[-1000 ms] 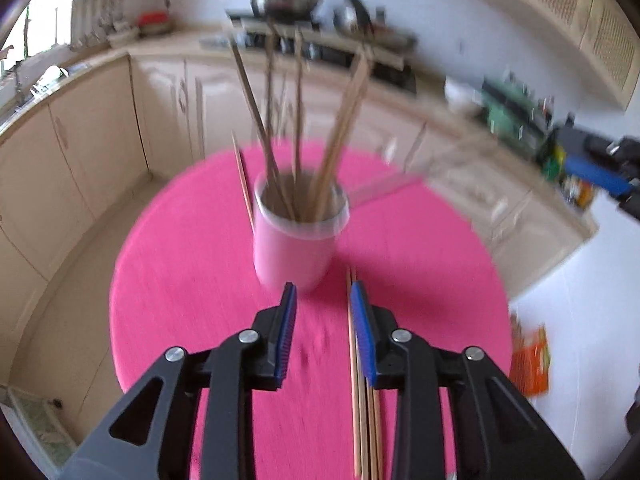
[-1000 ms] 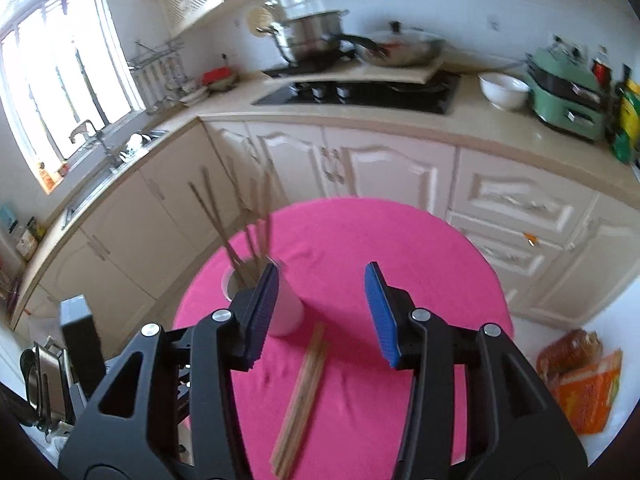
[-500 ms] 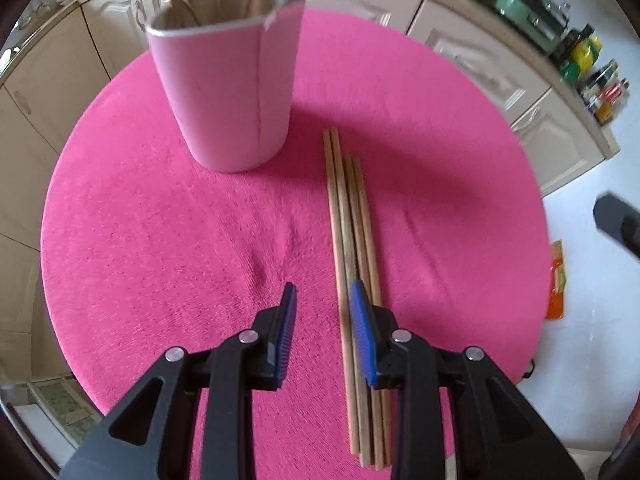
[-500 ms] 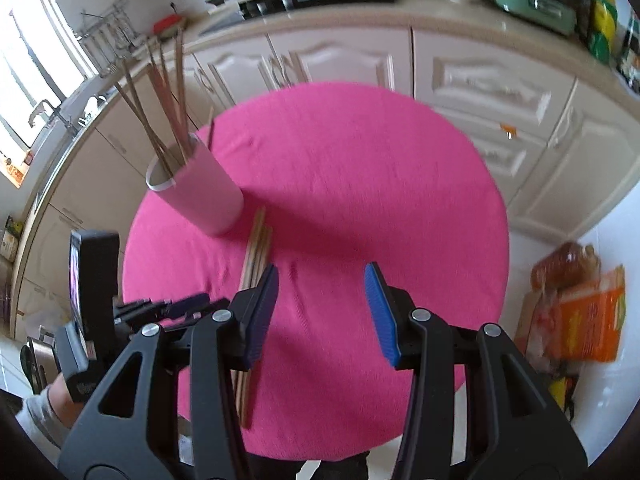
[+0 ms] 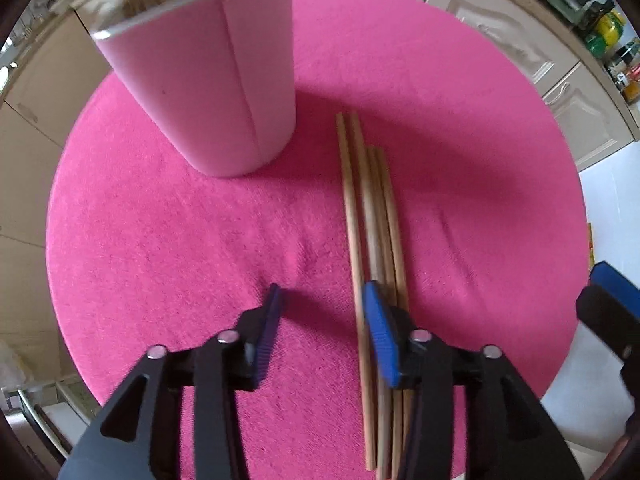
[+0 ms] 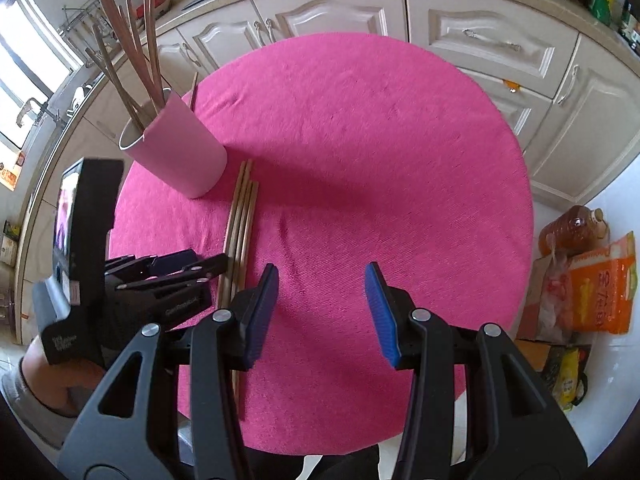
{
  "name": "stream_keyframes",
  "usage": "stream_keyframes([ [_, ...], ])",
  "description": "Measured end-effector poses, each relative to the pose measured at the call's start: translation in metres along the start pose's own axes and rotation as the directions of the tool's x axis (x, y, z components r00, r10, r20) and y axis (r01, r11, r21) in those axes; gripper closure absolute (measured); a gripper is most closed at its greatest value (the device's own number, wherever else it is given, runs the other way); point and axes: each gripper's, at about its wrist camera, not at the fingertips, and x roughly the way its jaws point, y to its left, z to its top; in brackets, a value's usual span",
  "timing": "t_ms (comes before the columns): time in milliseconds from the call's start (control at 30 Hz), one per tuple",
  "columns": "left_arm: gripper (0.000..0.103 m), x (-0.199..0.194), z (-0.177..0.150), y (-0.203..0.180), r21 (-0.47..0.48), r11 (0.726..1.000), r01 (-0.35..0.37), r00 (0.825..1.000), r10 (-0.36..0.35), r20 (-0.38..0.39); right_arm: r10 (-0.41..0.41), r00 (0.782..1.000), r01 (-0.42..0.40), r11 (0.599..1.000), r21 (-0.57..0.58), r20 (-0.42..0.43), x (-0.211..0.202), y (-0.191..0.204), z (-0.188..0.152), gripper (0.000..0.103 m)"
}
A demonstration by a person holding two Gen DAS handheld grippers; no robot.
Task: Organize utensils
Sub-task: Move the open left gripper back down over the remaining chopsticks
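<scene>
Left gripper (image 5: 320,320) jaws apart over chopsticks (image 5: 372,232) — right gripper (image 6: 320,304) jaws apart, pink cup (image 5: 208,92) nearby

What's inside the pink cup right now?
Several wooden chopsticks stand in the pink cup, leaning outward above its rim. Their lower ends and the cup's bottom are hidden by its wall.

the left gripper (image 5: 320,328) hangs low over the pink tablecloth (image 5: 160,240), jaws apart. its right pad seems to overlap the bundle of chopsticks (image 5: 372,220), lying just beside the upright pink cup (image 5: 208,92).
</scene>
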Motion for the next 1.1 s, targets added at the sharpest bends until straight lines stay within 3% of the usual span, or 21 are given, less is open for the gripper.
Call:
stream_keyframes([
  [100,0.058,0.002,0.003,-0.013,0.079,0.995,-0.057,0.998,0.058,-0.011,0.008,1.000,-0.008,1.000,0.006,-0.014,0.004,0.002,-0.001,0.059],
  [200,0.062,0.003,0.004,-0.014,0.085,0.995,-0.046,0.999,0.047,-0.005,0.009,1.000,-0.009,1.000,-0.001,-0.025,0.009,0.007,0.000,0.059],
  [267,0.074,0.000,0.001,-0.006,0.086,0.996,-0.034,0.999,0.034,-0.006,0.013,0.999,-0.013,1.000,-0.007,-0.038,0.013,0.010,0.001,0.059],
  [367,0.081,-0.005,-0.008,0.010,0.080,0.997,-0.014,1.000,0.016,-0.020,0.017,0.998,-0.018,1.000,-0.021,-0.059,0.023,0.019,0.001,0.059],
  [533,0.082,-0.009,-0.019,0.029,0.052,0.999,0.011,0.999,-0.008,-0.042,0.034,0.994,-0.039,0.998,-0.050,-0.099,0.043,0.036,0.004,0.060],
  [600,0.082,-0.010,-0.021,0.035,0.041,0.999,0.023,0.999,-0.022,-0.045,0.033,0.992,-0.041,0.997,-0.070,-0.121,0.052,0.044,0.005,0.069],
  [800,0.082,-0.018,-0.025,0.063,0.008,0.997,0.075,0.996,-0.075,-0.055,0.017,0.985,-0.035,0.994,-0.104,-0.172,0.073,0.060,0.007,0.078],
  [933,0.082,-0.018,-0.021,0.065,0.022,0.997,0.079,0.995,-0.077,-0.057,-0.012,0.981,-0.010,0.993,-0.115,-0.195,0.083,0.065,0.008,0.084],
  [1100,0.082,-0.007,-0.022,0.059,0.025,0.995,0.092,0.994,-0.090,-0.056,-0.031,0.978,0.005,0.992,-0.125,-0.207,0.090,0.071,0.012,0.084],
])
